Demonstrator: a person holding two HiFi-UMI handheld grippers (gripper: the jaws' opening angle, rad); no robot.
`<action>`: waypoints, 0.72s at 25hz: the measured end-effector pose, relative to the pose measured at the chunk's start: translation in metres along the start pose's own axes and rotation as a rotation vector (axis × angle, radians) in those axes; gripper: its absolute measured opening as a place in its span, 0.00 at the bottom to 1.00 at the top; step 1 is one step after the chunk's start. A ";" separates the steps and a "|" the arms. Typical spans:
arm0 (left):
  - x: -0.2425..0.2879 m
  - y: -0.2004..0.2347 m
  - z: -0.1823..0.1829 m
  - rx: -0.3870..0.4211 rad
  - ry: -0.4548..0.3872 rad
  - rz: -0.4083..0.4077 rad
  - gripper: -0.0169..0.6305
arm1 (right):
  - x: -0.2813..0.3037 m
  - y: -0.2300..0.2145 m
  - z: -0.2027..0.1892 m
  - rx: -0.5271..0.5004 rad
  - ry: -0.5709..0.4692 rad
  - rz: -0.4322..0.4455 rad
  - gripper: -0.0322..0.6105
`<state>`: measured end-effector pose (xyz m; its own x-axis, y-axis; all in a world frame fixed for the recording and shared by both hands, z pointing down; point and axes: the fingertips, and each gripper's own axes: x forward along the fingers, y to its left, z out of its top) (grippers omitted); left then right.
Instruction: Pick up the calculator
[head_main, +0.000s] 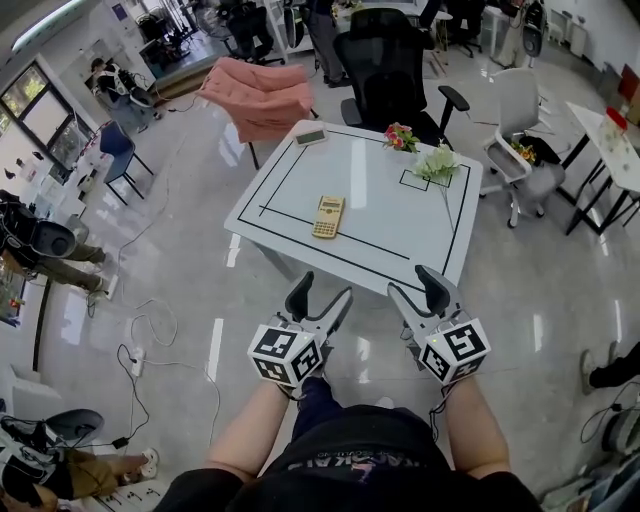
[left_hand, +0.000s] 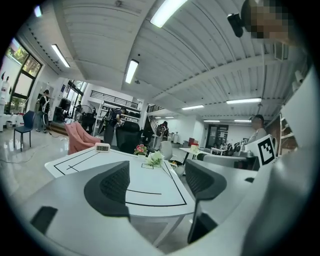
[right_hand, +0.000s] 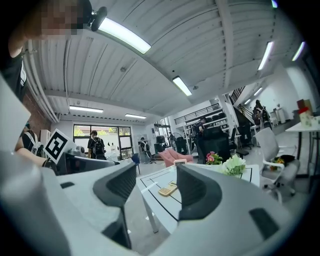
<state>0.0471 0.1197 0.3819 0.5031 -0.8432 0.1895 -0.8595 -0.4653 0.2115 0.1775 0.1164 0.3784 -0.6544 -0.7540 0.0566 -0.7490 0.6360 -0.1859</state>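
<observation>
A tan calculator (head_main: 328, 216) lies flat near the middle of the white table (head_main: 290, 226), inside black tape lines. In the right gripper view the calculator (right_hand: 168, 189) shows small between the jaws, far ahead. Both grippers hang in front of the table's near edge, apart from it. My left gripper (head_main: 323, 296) is open with nothing between its jaws, and so is my right gripper (head_main: 416, 287). The left gripper (left_hand: 156, 184) looks across the tabletop; the calculator does not show there.
A small white clock (head_main: 311, 137) sits at the table's far left corner. Pink flowers (head_main: 400, 137) and white flowers (head_main: 437, 162) stand at the far right. A black office chair (head_main: 385, 70), a pink-draped chair (head_main: 260, 97) and a grey chair (head_main: 520, 130) surround the table. Cables (head_main: 150, 340) lie on the floor.
</observation>
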 end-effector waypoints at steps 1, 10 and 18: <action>0.003 0.005 0.001 0.000 -0.001 -0.009 0.55 | 0.005 -0.001 0.001 -0.004 -0.001 -0.010 0.42; 0.040 0.087 0.015 -0.014 0.026 -0.086 0.56 | 0.081 0.002 0.010 -0.029 0.007 -0.100 0.42; 0.092 0.155 0.006 -0.038 0.115 -0.169 0.58 | 0.154 -0.009 0.017 -0.028 0.033 -0.205 0.42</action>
<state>-0.0405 -0.0316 0.4268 0.6484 -0.7169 0.2563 -0.7594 -0.5848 0.2853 0.0851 -0.0085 0.3725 -0.4904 -0.8628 0.1231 -0.8693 0.4742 -0.1395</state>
